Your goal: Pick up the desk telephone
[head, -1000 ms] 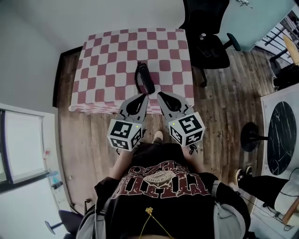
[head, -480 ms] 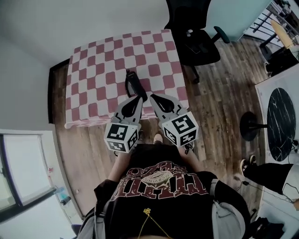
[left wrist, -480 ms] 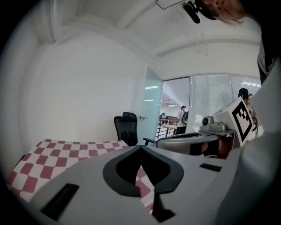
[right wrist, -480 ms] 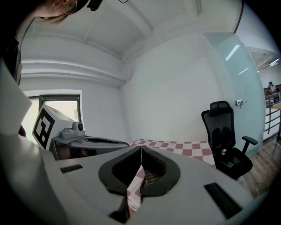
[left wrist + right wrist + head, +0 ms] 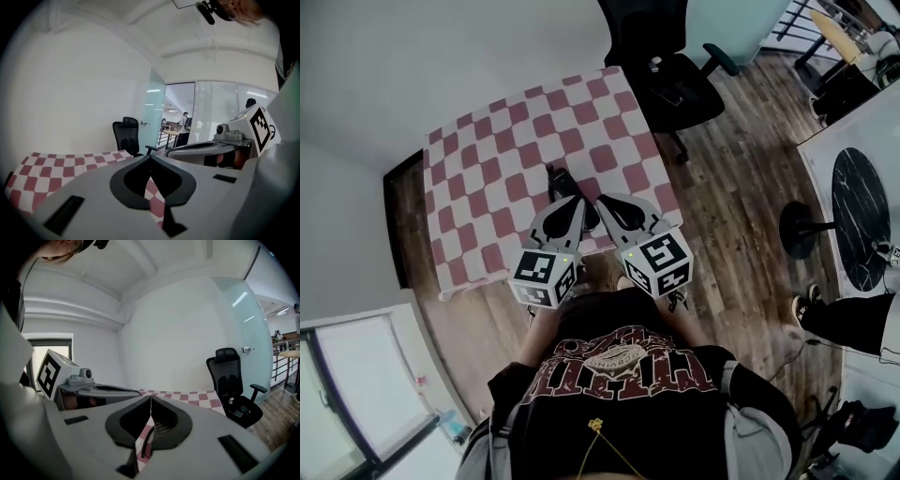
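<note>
The black desk telephone [image 5: 555,180] lies near the front edge of the red-and-white checkered table [image 5: 487,178] in the head view. Both grippers point at it side by side from the near side. The tips of the left gripper [image 5: 580,199] and the right gripper [image 5: 601,201] cover the phone's near end. In the left gripper view the left gripper [image 5: 150,157] has its jaws shut with nothing between them. The right gripper [image 5: 150,397] is also shut and empty. Below its tips, the phone's coiled cord [image 5: 145,442] and grille [image 5: 162,428] show.
A black office chair [image 5: 670,80] stands off the table's far right corner, also seen as the chair [image 5: 233,380]. A round dark table top [image 5: 862,220] with a pedestal base [image 5: 802,230] stands at the right. A person's leg [image 5: 844,319] reaches in there. Wooden floor [image 5: 741,244] surrounds the table.
Both grippers have moved forward together over the table's near edge. Their tips now overlap the telephone's near end. Both stay shut.
</note>
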{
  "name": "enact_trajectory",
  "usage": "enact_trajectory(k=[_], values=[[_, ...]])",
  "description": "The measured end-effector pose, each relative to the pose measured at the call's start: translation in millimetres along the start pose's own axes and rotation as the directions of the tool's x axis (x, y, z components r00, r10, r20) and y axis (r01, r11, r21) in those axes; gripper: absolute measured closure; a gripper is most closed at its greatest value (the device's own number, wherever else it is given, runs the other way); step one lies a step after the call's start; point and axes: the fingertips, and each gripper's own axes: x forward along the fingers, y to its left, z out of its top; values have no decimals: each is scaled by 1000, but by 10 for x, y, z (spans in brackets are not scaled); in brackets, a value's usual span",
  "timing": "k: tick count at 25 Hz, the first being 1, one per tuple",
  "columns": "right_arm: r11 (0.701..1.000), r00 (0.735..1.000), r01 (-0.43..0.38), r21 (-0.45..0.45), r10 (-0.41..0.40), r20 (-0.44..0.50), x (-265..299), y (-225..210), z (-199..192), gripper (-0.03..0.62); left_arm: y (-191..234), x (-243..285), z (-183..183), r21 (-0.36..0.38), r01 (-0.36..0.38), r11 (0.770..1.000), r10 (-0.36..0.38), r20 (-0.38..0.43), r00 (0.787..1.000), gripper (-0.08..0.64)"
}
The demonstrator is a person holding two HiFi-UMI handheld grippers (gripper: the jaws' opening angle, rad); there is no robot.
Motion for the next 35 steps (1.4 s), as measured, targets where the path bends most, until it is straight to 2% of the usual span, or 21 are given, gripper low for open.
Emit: enact_trajectory(k=[6,13,20,24,28,35], values=[[998,998,56,12,-56,-13,266,-24,34,574,278,56,6,-2,54,999,-54,-23,998,557],[994,993,112,11,-112,-28,619,-118,55,574,790,50,17,0,49,999,-49,-21,999,557],[988,983,154,10,-153,-100,867,-90,-212,574,1114,-29,-170,-4,57,998,-57,-55,997,557],[983,976,179,31,-174,-133,947,-109,-352,574,1172,5,-307,-41,75,996,-78,-78,994,557],[984,971,178,32,-170,-168,1021,-108,-476,574,1236,37,-382,-63,75,995,-81,-100,992,557],[992,962,123,-7,-121,-244,1167,-135,-646,574,1376,105,-475,-110,9,994,-23,-129,991,558]])
